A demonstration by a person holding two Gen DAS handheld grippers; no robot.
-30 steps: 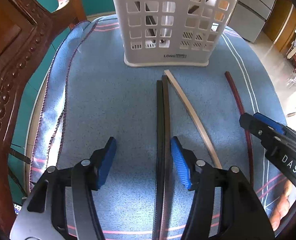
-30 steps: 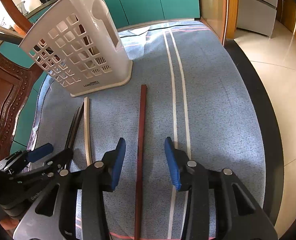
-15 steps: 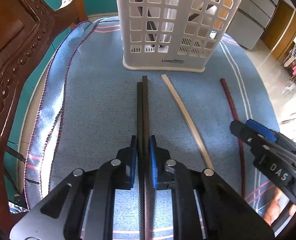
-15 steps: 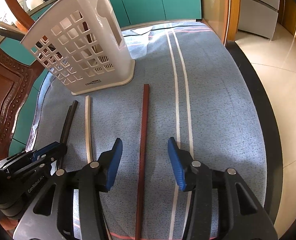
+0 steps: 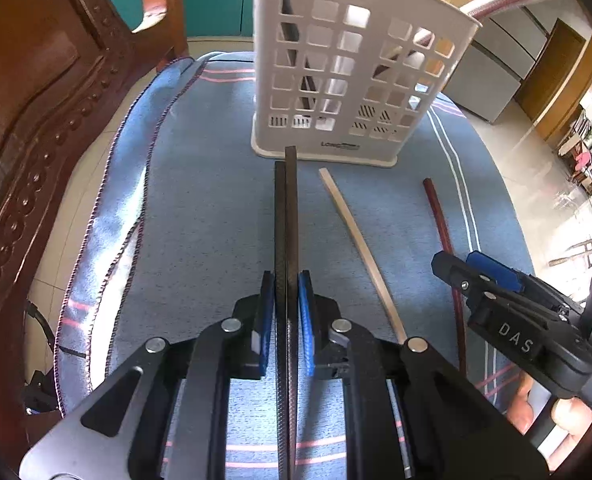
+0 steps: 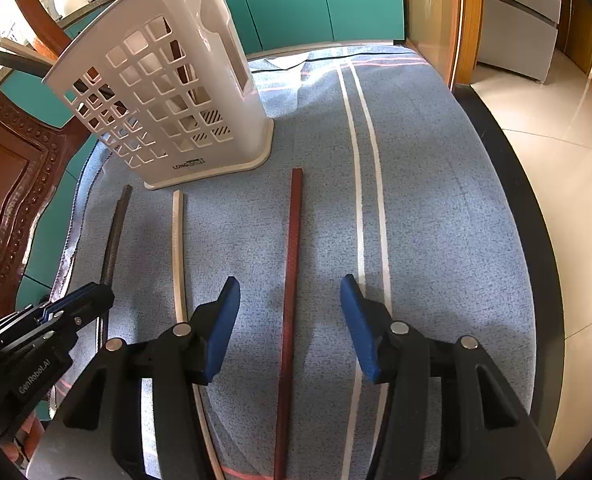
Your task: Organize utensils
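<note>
Left wrist: left tool [image 5: 286, 320] clamps black chopsticks [image 5: 286, 216]; right tool [image 6: 290, 320] half-open, just widening, straddling red chopstick [image 6: 292, 264].

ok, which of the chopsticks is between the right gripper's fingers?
The dark red chopstick. It lies on the cloth, untouched between the open right gripper. The beige one lies further left; the black pair is clamped in the left gripper.

four chopsticks lie outside the holder: two black chopsticks [image 5: 286, 216], one pale chopstick [image 5: 357, 236], one dark red chopstick [image 6: 291, 264]. one white holder [image 5: 355, 72], one blue cloth [image 6: 435, 200], two grippers.
</note>
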